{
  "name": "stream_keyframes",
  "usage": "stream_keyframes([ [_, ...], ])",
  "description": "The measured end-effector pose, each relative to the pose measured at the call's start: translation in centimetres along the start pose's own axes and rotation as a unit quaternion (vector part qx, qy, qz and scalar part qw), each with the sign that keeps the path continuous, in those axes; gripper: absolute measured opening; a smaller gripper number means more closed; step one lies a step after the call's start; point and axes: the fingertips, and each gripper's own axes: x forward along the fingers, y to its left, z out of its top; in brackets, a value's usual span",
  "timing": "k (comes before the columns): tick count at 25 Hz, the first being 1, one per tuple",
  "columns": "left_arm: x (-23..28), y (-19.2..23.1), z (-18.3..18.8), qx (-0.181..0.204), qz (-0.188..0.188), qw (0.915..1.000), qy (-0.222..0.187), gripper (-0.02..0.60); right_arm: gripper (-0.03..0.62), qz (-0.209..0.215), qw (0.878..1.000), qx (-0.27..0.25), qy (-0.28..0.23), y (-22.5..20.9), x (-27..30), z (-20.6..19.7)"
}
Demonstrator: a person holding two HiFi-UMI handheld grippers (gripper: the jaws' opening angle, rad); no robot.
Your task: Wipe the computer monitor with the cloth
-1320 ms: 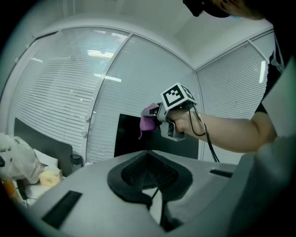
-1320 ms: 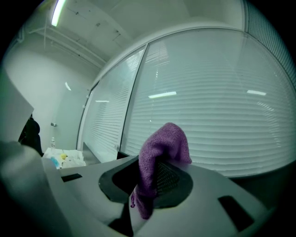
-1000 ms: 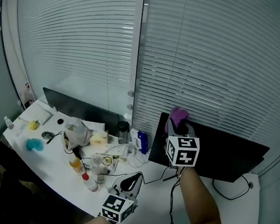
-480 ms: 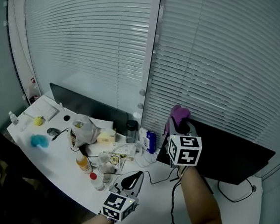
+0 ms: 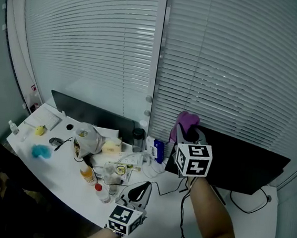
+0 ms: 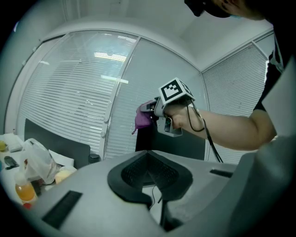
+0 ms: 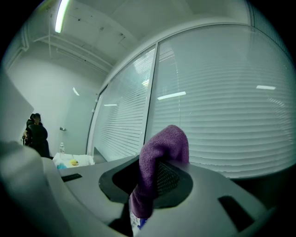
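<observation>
1. Purple knitted cloth (image 7: 162, 152) sits pinched in the right gripper (image 5: 191, 132), whose jaws are clamped on it; the fabric bulges up past the jaw tips.
2. Cloth and right gripper are raised at the top left corner of the black computer monitor (image 5: 244, 163), far right on the white desk (image 5: 68, 179); whether the cloth touches the screen is unclear.
3. Left gripper (image 5: 141, 190) hovers over the desk's near edge; its jaws are drawn together on nothing.
</observation>
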Motion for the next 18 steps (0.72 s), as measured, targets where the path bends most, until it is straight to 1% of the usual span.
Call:
stream_keyframes([
  [11,-0.6,-0.2,0.1,0.003,0.004,1.0000,-0.004,0.006,0.080,0.011,1.000,0.001,-0.021,1.1,-0.7,1.4],
  [14,-0.8,-0.2,0.0,0.002,0.005,1.0000,-0.002,0.006,0.080,0.015,1.000,0.013,-0.016,1.3,-0.6,1.0],
  [18,-0.6,-0.1,-0.4,0.000,0.005,1.0000,0.004,0.006,0.080,0.022,0.999,0.041,-0.005,1.1,-0.1,-0.1],
])
